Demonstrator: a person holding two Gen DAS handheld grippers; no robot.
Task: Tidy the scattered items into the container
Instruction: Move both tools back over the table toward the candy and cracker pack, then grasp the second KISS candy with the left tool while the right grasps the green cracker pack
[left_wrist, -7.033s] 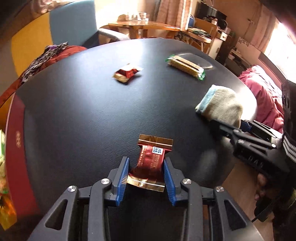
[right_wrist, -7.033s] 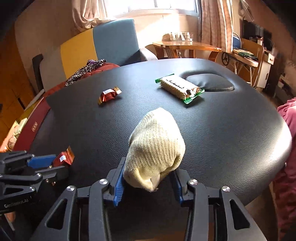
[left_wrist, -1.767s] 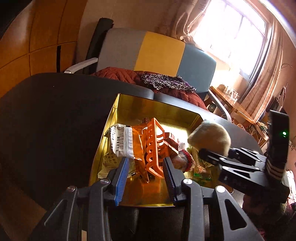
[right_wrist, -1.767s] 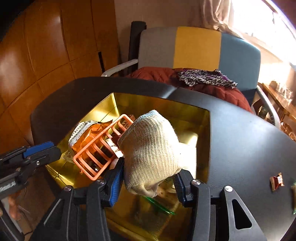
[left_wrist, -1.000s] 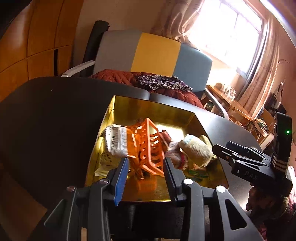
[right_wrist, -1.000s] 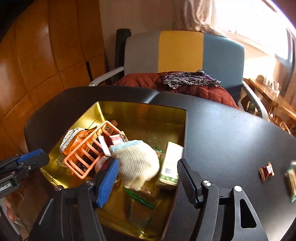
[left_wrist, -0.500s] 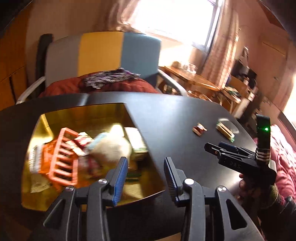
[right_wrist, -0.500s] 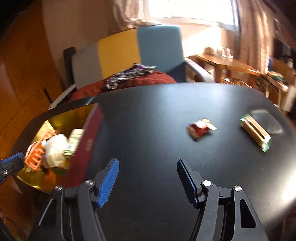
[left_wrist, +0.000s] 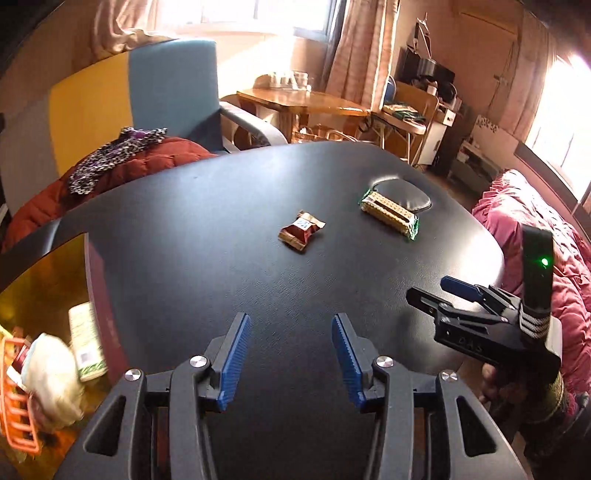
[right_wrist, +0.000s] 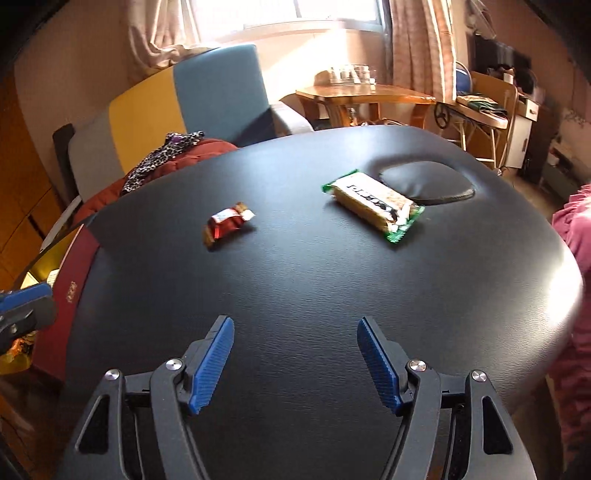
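Note:
A red-and-gold candy wrapper (left_wrist: 301, 234) (right_wrist: 227, 221) and a green-edged cracker packet (left_wrist: 389, 214) (right_wrist: 373, 205) lie on the black table (left_wrist: 221, 229) (right_wrist: 295, 280). The gold container (left_wrist: 44, 273) sits at the table's left end, holding a cream glove (left_wrist: 51, 365), an orange basket (left_wrist: 14, 424) and a green-white box (left_wrist: 85, 339). My left gripper (left_wrist: 290, 362) is open and empty over the near table. My right gripper (right_wrist: 295, 363) is open and empty, also seen in the left wrist view (left_wrist: 443, 291).
A grey, yellow and blue armchair (right_wrist: 177, 107) with red and patterned clothes (right_wrist: 166, 158) stands behind the table. An oval dent (right_wrist: 428, 182) lies by the cracker packet. A wooden side table (right_wrist: 362, 92) and pink bedding (left_wrist: 535, 229) are beyond.
The right gripper released the glove into the container. Both grippers then swung right, away from the container, and now face the candy and cracker packet, closer than half a second ago.

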